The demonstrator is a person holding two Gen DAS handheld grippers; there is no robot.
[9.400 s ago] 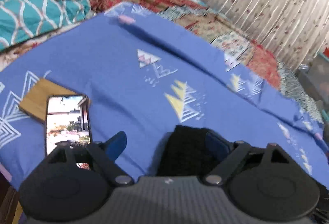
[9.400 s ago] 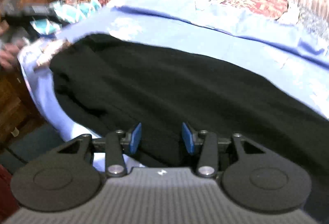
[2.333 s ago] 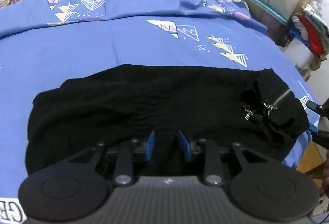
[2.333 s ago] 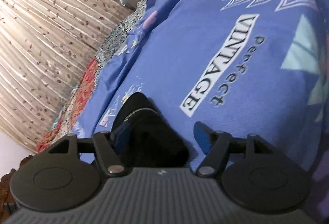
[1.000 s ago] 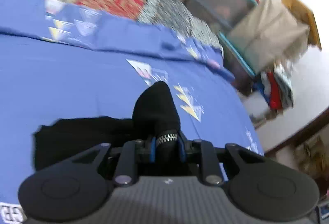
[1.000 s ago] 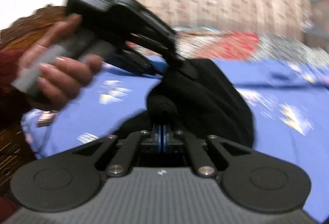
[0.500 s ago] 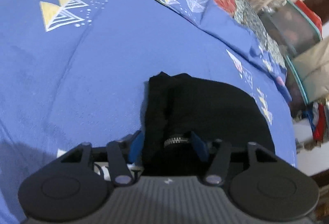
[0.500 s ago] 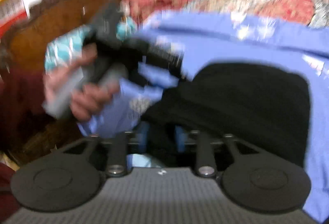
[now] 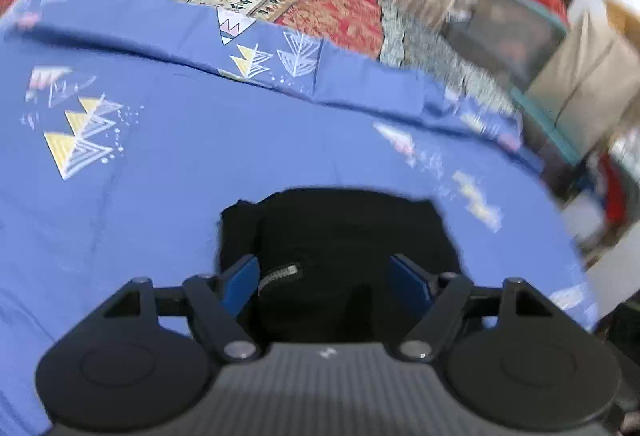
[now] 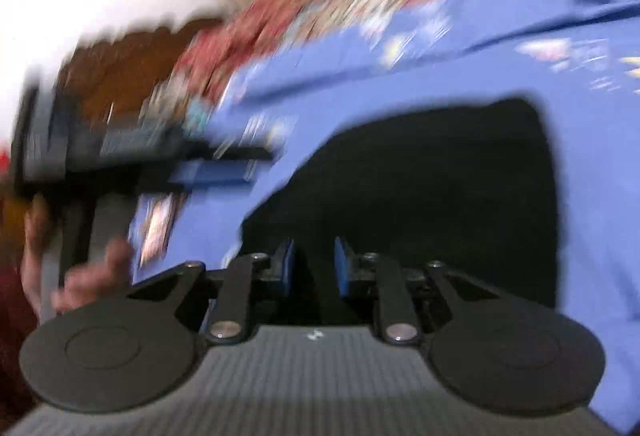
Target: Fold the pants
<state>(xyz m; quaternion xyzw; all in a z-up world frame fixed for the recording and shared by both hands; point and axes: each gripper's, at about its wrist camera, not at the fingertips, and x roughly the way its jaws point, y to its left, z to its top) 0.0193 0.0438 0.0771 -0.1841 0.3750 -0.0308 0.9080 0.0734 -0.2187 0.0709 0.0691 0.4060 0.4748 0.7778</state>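
We see the left claw spread wide over the folded black pants (zipper beside one finger), gripping nothing; the right claw, narrowly parted, also holds nothing, pants just ahead on the bed.

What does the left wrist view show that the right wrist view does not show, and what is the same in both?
Only the left wrist view shows the silver metal zipper on the folded black fabric pants, and the teal-lidded storage box at the bedside. Only the right wrist view shows the person's bare hand holding the left gripper, and the dark brown wooden headboard. Both show the pants on the blue patterned bedsheet, with open jaws.
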